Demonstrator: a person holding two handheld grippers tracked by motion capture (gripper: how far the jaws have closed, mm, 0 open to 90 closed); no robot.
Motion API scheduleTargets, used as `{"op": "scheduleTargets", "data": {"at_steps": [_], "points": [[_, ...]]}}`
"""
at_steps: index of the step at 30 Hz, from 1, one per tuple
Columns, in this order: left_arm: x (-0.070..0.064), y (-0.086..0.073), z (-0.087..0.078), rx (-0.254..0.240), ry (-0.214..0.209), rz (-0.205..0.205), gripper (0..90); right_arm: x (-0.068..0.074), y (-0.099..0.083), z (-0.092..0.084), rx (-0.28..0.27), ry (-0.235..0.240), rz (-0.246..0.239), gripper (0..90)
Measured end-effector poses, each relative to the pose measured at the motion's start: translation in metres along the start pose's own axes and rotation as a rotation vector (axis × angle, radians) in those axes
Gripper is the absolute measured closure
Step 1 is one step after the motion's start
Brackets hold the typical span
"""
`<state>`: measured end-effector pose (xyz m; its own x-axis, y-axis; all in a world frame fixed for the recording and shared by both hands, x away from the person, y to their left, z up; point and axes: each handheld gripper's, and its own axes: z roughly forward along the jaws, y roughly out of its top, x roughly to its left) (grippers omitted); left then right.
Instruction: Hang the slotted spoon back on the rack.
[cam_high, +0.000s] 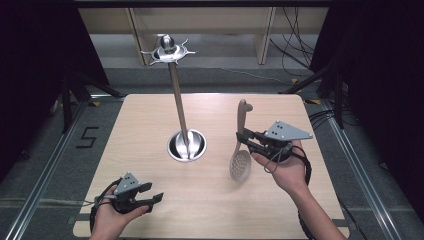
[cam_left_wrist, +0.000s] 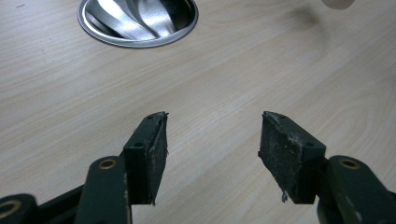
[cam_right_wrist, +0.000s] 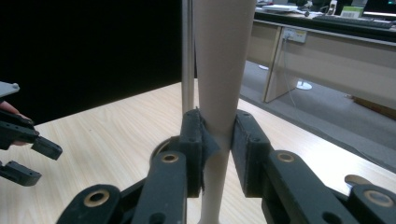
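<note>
Right gripper (cam_high: 243, 138) clamped on beige slotted spoon (cam_high: 240, 155) handle, bowl hanging below jaws. Left gripper (cam_high: 155, 193) jaws apart, empty, over table (cam_high: 150, 115); steel stand (cam_high: 186, 145) ahead.

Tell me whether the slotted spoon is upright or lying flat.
Upright: the slotted spoon hangs head-down, handle up, clamped in the right gripper.

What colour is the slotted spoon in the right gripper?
Beige; the slotted spoon shows best in the high view, held by the right gripper.
</note>
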<state>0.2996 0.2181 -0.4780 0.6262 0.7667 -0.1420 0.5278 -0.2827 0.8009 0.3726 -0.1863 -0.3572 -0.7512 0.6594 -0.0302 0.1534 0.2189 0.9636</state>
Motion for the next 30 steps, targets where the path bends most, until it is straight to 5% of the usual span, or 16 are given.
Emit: {"op": "scheduleTargets", "data": {"at_steps": [10,13,20,24,30], "points": [[0.000,0.000,0.000,0.005,0.000,0.001,40.8,0.004,0.005,0.001,0.002,0.011,0.020,75.7],[0.001,0.000,0.000,0.002,0.003,0.015,40.8,0.004,0.007,0.001,-0.010,-0.011,-0.011,75.7],[0.001,0.000,0.000,0.000,0.001,0.015,40.8,0.010,0.011,0.003,-0.023,-0.023,0.019,75.7],[0.001,0.001,-0.001,-0.002,0.002,0.026,40.8,0.012,0.014,0.004,-0.023,-0.054,-0.015,75.7],[0.001,0.001,-0.001,-0.001,0.003,0.014,40.8,0.018,0.019,0.008,-0.029,-0.062,-0.001,75.7]]}}
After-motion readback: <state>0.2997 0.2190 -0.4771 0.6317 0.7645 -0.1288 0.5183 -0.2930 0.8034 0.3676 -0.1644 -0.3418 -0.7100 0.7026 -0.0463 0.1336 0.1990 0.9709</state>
